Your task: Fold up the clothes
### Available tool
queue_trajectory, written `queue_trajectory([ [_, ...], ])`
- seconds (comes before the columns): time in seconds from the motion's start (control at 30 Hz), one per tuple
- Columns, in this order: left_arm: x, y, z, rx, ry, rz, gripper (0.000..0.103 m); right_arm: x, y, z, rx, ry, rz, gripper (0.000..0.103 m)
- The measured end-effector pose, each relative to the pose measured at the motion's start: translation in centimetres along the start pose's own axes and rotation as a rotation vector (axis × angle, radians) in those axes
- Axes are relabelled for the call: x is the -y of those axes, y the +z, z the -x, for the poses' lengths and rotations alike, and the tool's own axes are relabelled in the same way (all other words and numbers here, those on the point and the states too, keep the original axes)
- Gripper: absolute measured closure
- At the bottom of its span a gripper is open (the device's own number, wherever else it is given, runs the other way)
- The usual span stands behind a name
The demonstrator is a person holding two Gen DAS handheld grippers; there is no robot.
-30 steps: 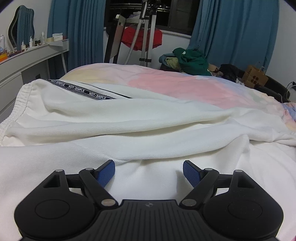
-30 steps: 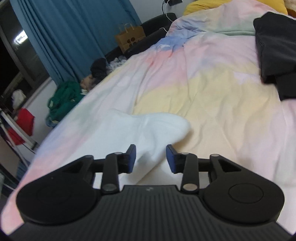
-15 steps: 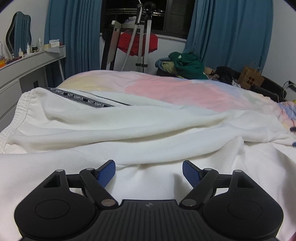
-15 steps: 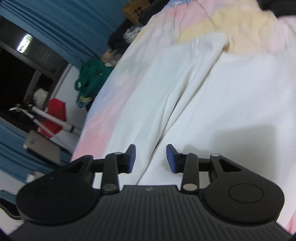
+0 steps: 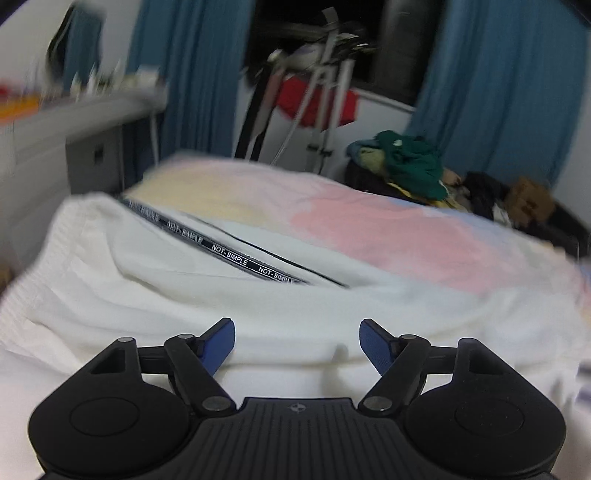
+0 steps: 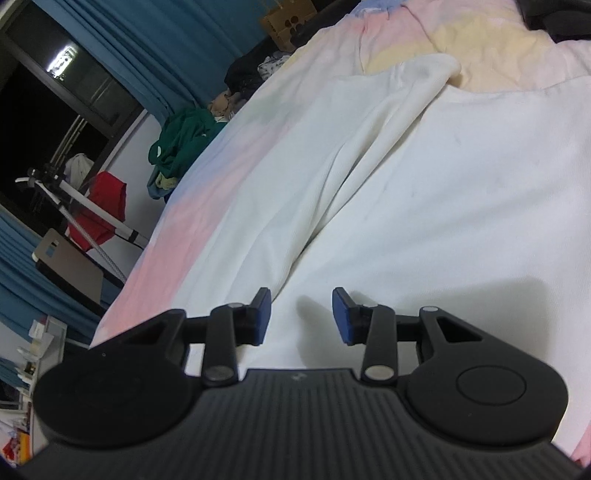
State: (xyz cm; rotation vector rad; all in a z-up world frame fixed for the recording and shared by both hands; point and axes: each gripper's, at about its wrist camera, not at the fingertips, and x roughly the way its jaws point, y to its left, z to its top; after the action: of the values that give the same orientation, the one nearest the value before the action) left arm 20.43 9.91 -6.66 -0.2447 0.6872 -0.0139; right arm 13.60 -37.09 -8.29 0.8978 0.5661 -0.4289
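Blue curtains [image 5: 491, 85] hang either side of a dark window [image 5: 314, 33], with a metal stand [image 5: 325, 92] and something red [image 5: 317, 103] draped below it. Bed takes up most of the room, covered in a pastel sheet [image 5: 388, 229] of pink, yellow and pale blue patches. White garment [image 5: 184, 306] lies spread across the near half of the bed, rumpled into long soft ridges; a black tape printed NOT-SIMPLE [image 5: 236, 258] runs diagonally over its far side, and a ribbed hem sits at the left edge. Left gripper [image 5: 297, 345] hovers low over the cloth, jaws wide and closing, blue pads clear of the fabric, nothing between them. Left view is smeared with motion blur. Right gripper [image 6: 301, 315] sits over another stretch of the same white garment [image 6: 424, 206], jaws part open, not pinching anything; its shadow falls on the cloth just ahead. Green clothing [image 6: 181, 136] is heaped beyond the bed's far side, near a brown paper bag [image 6: 288, 22]. Dark garment [image 6: 565, 18] at the top right corner of the right view, on the sheet.
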Motion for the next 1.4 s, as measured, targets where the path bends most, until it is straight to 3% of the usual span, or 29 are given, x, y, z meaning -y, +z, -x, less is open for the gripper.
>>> queue_trajectory([
  [0.17,-2.3,5.7,-6.5,-0.160,0.024,0.273,0.025,0.0,-0.1,-0.8,0.012,-0.003,0.026,0.063],
  [0.3,-3.2,9.5,-11.8,-0.326,0.073,0.435,0.021,0.5,0.1,-1.8,0.000,-0.004,-0.001,0.063],
  [0.43,-3.1,11.7,-16.0,-0.491,0.185,0.525,0.021,1.3,0.3,-3.0,-0.026,-0.002,-0.048,0.063],
  [0.53,-2.1,12.5,-18.0,-0.548,0.281,0.525,0.020,1.7,0.2,-3.7,-0.049,0.002,-0.074,0.063],
  [0.6,-1.5,12.8,-18.6,-0.536,0.325,0.519,0.025,1.8,0.1,-3.9,-0.045,0.009,-0.074,0.063],
  [0.67,-1.2,12.8,-18.6,-0.513,0.371,0.524,0.040,1.9,0.1,-4.0,-0.046,0.011,-0.078,0.064],
  [0.73,-1.5,12.9,-18.1,-0.486,0.388,0.542,0.066,2.0,0.2,-4.1,-0.049,0.014,-0.087,0.065],
  [0.83,-2.2,13.2,-17.0,-0.436,0.372,0.578,0.081,2.4,0.3,-3.8,-0.047,0.024,-0.109,0.065],
  [1.0,-2.3,15.1,-15.0,-0.314,0.325,0.594,0.086,2.7,0.4,-3.5,-0.048,0.028,-0.114,0.065],
  [1.2,-2.7,18.6,-14.4,-0.166,0.336,0.597,0.086,2.6,0.5,-3.3,-0.032,0.024,-0.097,0.063],
  [1.3,-4.0,19.0,-16.2,-0.149,0.361,0.629,0.086,2.7,0.7,-3.4,-0.031,0.024,-0.097,0.063],
  [1.4,-4.8,17.9,-19.5,-0.184,0.339,0.581,0.085,2.6,0.8,-3.5,-0.022,0.025,-0.082,0.063],
])
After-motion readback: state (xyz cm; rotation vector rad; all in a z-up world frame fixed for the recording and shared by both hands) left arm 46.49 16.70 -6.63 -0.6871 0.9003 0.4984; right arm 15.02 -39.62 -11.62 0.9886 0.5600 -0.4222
